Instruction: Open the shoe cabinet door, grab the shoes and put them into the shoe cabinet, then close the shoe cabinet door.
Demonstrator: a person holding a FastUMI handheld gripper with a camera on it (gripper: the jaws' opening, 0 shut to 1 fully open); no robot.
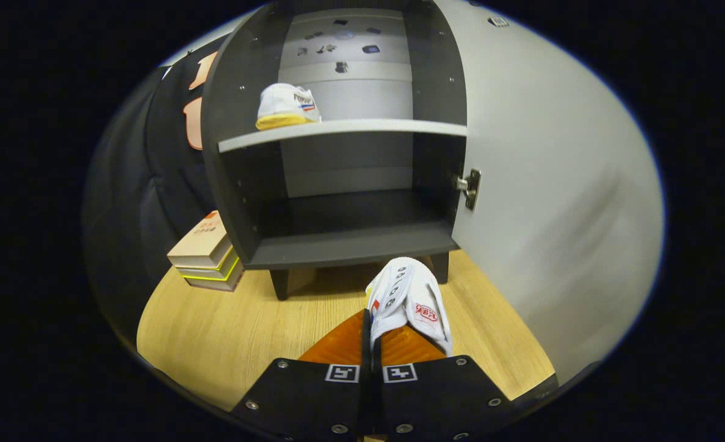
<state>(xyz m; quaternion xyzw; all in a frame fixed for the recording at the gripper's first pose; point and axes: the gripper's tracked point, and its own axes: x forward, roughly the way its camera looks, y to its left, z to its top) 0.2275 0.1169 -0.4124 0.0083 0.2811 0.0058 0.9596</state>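
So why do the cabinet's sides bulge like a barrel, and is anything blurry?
Gripper view: fisheye bending curves the cabinet walls and shelf; open door looks smeared and softly lit; shoe pinched in the gripper is sharp; cabinet shadow on floor.

Gripper [371, 331] level, orange fingers [337, 347] pinched nearly together on shoe [412, 301]
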